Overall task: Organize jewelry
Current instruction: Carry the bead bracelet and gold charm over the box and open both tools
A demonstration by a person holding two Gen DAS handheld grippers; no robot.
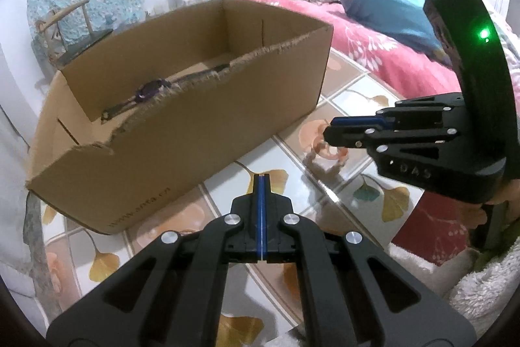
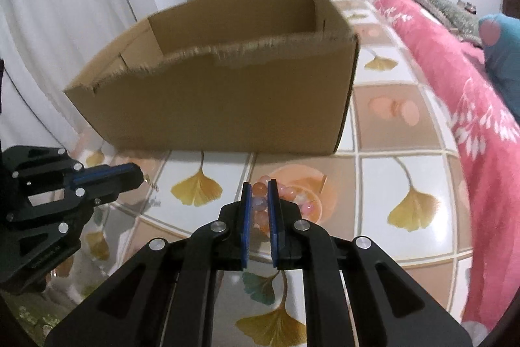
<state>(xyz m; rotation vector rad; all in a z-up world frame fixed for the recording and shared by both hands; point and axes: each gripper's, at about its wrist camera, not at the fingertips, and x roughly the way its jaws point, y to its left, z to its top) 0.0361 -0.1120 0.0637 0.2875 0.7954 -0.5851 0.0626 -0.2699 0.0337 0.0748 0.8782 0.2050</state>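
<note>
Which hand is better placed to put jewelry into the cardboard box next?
Right. The right tool is shut on a pink bead bracelet, facing the open brown cardboard box. The left tool is shut, apparently empty.

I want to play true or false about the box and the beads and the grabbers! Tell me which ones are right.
1. The cardboard box is open on top. True.
2. The right gripper holds a bead bracelet. True.
3. The left gripper has its jaws wide open. False: they are shut together.
4. The box is empty. False: a dark purple piece lies inside.
5. The bracelet is green. False: its beads are pink and orange.
</note>
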